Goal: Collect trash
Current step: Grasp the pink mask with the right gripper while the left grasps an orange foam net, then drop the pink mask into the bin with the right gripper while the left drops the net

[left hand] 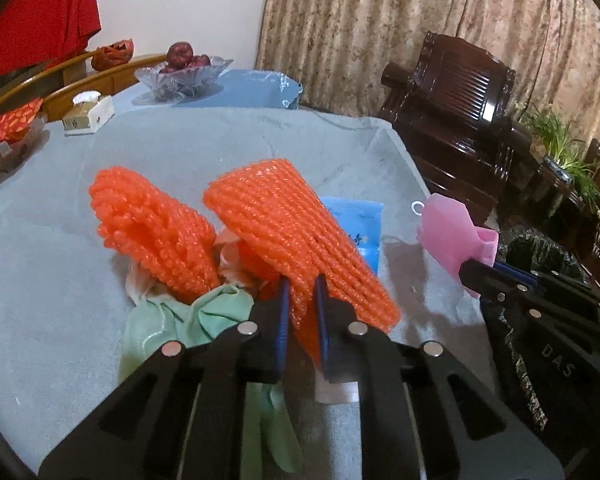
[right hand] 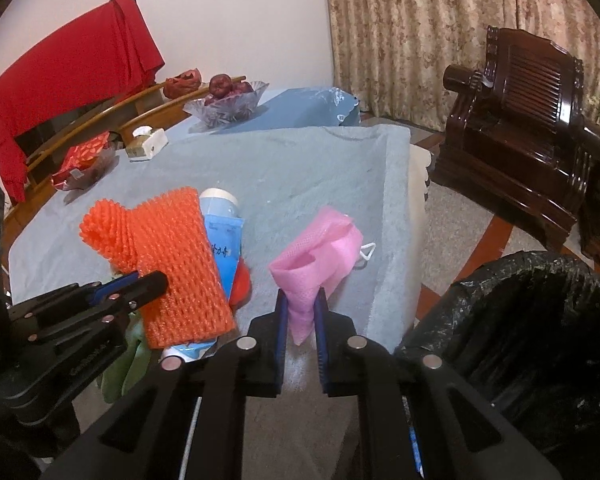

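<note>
Hidden and cut-off parts. The orange foam net (left hand: 300,240) covers most of the blue packet (left hand: 356,228); its print is too small to read. Beneath the net, a green cloth (left hand: 160,324) and a pale crumpled item (left hand: 140,284) show only in part, the latter unidentifiable. The bin (right hand: 540,320) beside the table's right edge is cut by the right wrist view's border; its dark interior shows no contents. The left gripper (left hand: 302,304) fingers hide the net's lower end. The red cloth (left hand: 40,12) runs off frame.
</note>
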